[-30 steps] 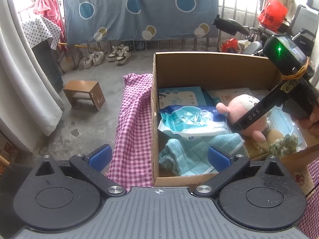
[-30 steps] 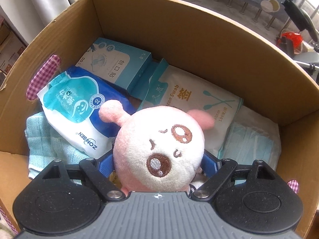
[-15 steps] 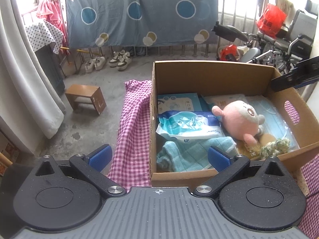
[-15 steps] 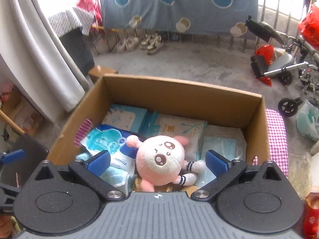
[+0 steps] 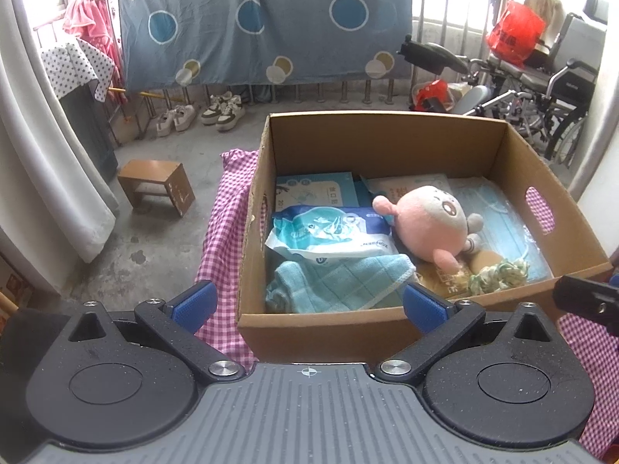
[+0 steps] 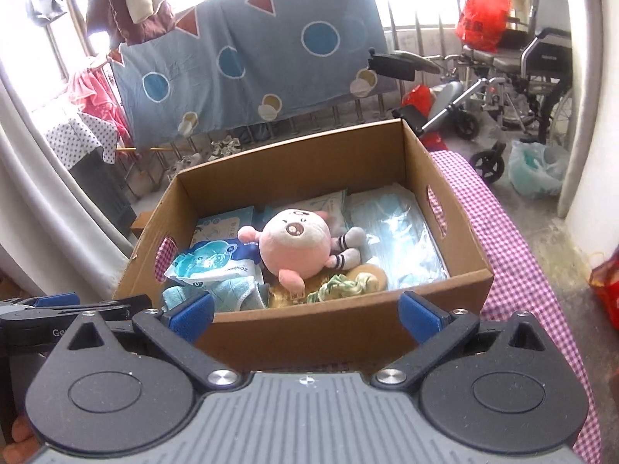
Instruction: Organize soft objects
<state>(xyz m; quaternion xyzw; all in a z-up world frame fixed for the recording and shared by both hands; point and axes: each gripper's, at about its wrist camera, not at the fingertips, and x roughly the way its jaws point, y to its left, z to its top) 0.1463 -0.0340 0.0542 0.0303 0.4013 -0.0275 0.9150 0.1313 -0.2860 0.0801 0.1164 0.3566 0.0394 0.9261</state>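
A cardboard box (image 5: 387,139) (image 6: 294,158) stands on a pink checked cloth (image 5: 228,208) (image 6: 506,255). Inside lie a pink plush toy (image 5: 429,220) (image 6: 298,243), a blue wipes pack (image 5: 332,232) (image 6: 209,261), a teal towel (image 5: 340,282) (image 6: 232,290), a green-white knotted rope (image 5: 499,272) (image 6: 344,284), flat blue packets and a mask pack (image 5: 503,208) (image 6: 398,232). My left gripper (image 5: 307,303) is open, empty, before the box's near wall. My right gripper (image 6: 307,315) is open, empty, pulled back from the box. Its edge shows at the right of the left wrist view.
A small wooden stool (image 5: 156,185) stands on the concrete floor left of the box. Shoes (image 5: 201,114) line the railing under a hanging blue sheet (image 5: 263,23). Wheelchairs (image 6: 514,89) and a red bag (image 5: 514,33) fill the far right. A white curtain (image 5: 46,178) hangs at left.
My right gripper let go of the plush toy, opened wide and drew back up out of the box; the toy now lies in the box. The left gripper backed off slightly.
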